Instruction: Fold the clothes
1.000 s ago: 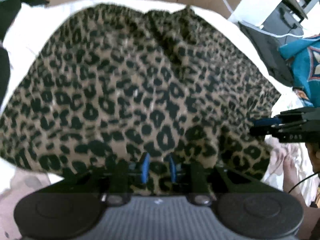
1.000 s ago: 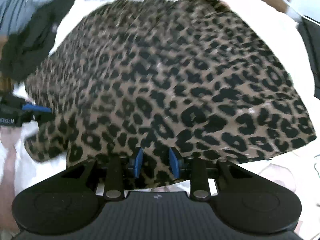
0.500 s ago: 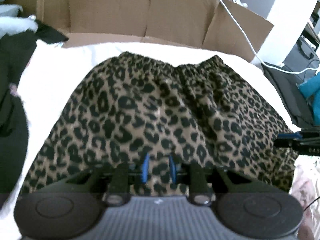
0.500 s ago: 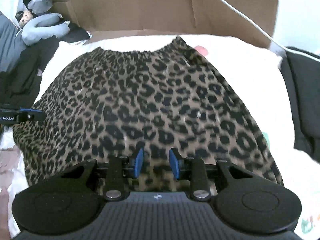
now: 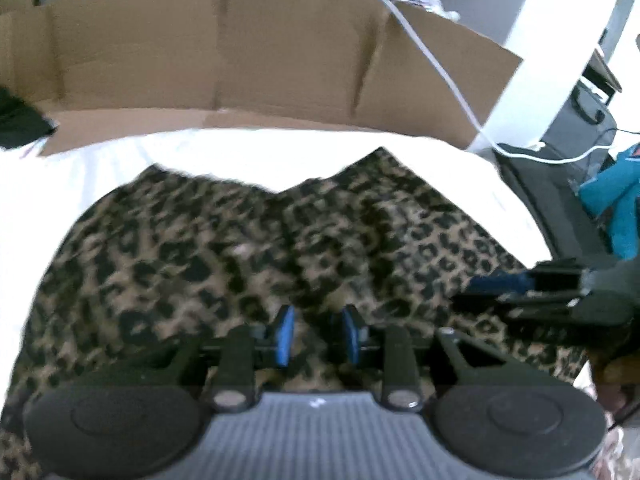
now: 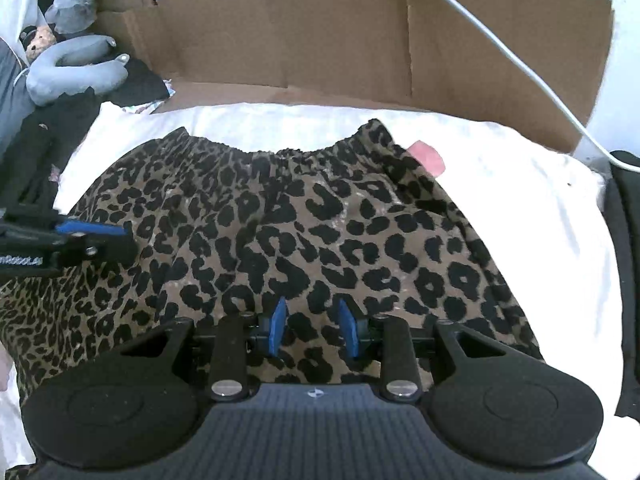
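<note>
A leopard-print skirt lies spread on white bedding, its gathered waistband at the far side. My left gripper is at the near hem on the left. Its jaws are opening, with a ridge of the fabric still between the blue pads. My right gripper is shut on the near hem further right, with cloth pinched between its pads. Each gripper also shows in the other's view: the right gripper and the left gripper.
A brown cardboard wall stands behind the bed, with a white cable draped over it. Dark clothes and a grey neck pillow lie at the left. A pink patch shows by the waistband. A teal cloth lies at the right.
The skirt filled both views and hung raised; now it lies flat on the bedding. Both grippers have drawn back toward the near edge. The left pads stand slightly wider apart.
</note>
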Tool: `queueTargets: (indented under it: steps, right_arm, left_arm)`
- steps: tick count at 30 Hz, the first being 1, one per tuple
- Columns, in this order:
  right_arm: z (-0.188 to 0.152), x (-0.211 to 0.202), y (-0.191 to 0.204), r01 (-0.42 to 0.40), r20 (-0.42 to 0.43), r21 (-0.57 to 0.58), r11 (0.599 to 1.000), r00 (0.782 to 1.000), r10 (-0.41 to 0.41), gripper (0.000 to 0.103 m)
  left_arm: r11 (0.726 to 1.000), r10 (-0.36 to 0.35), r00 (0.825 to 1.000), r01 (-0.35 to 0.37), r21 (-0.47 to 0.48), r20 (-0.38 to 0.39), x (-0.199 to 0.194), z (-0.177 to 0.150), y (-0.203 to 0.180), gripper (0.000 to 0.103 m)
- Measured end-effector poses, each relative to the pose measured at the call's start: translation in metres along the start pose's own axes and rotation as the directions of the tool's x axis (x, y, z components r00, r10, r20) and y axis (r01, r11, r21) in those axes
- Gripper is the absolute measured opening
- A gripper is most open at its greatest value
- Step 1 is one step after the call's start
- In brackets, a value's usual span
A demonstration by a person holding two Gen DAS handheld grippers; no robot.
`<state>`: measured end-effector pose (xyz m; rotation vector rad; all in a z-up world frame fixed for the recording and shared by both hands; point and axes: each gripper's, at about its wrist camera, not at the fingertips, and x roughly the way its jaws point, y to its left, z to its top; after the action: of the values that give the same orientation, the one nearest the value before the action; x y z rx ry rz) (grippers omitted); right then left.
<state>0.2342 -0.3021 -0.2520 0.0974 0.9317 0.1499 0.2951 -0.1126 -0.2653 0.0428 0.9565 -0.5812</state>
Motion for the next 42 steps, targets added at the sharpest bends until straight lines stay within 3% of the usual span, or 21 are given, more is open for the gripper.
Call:
queueTargets:
  steps: [4, 8, 14, 18, 20, 25, 31, 36, 40, 42]
  right_arm:
    - [0.002, 0.010, -0.007, 0.011, -0.001, 0.006, 1.000, 1.000, -0.011, 0.036]
    - [0.003, 0.025, -0.019, 0.030, -0.016, 0.012, 0.999, 0.999, -0.029, 0.036]
    - [0.001, 0.038, -0.034, 0.084, -0.038, -0.031, 0.996, 0.996, -0.085, 0.034]
    - [0.003, 0.038, -0.048, 0.144, -0.038, -0.031, 0.989, 0.989, -0.145, 0.031]
    - [0.003, 0.037, -0.055, 0.161, -0.042, -0.016, 0.987, 0.986, -0.162, 0.027]
    - [0.009, 0.029, -0.054, 0.228, -0.056, -0.010, 0.974, 0.972, -0.228, 0.028]
    - [0.023, 0.021, -0.040, 0.112, 0.024, 0.015, 0.994, 0.993, -0.113, 0.028]
    - [0.029, 0.034, -0.021, 0.056, 0.022, 0.000, 0.998, 0.998, -0.056, 0.028]
    - [0.028, 0.044, -0.015, 0.050, 0.006, -0.021, 0.999, 0.999, -0.050, 0.028]
    - [0.026, 0.049, -0.021, 0.058, -0.006, -0.002, 0.998, 0.998, -0.058, 0.028]
  left_arm:
    - [1.000, -0.018, 1.000, 0.018, 0.000, -0.015, 0.027, 0.010, -0.009, 0.033]
    - [1.000, 0.020, 0.998, -0.019, 0.015, -0.065, 0.051, 0.005, -0.009, 0.032]
    - [0.991, 0.106, 0.992, -0.099, 0.085, -0.073, 0.064, -0.003, -0.006, 0.034]
    - [0.970, 0.213, 0.975, -0.203, 0.135, -0.061, 0.063, -0.004, -0.011, 0.034]
    - [0.974, 0.205, 0.977, -0.197, 0.113, -0.064, 0.059, -0.004, -0.008, 0.034]
    - [0.989, 0.146, 0.988, -0.143, 0.047, -0.056, 0.042, 0.002, -0.002, 0.029]
    - [0.997, 0.057, 0.998, -0.058, 0.057, 0.027, 0.027, 0.019, -0.011, 0.025]
    - [0.993, -0.031, 0.999, 0.029, 0.116, 0.022, 0.043, 0.025, -0.029, 0.021]
    - [0.994, -0.001, 1.000, 0.002, 0.113, -0.015, 0.063, 0.026, -0.029, 0.018]
    - [0.997, 0.037, 0.998, -0.033, 0.072, -0.056, 0.078, 0.025, -0.020, 0.011]
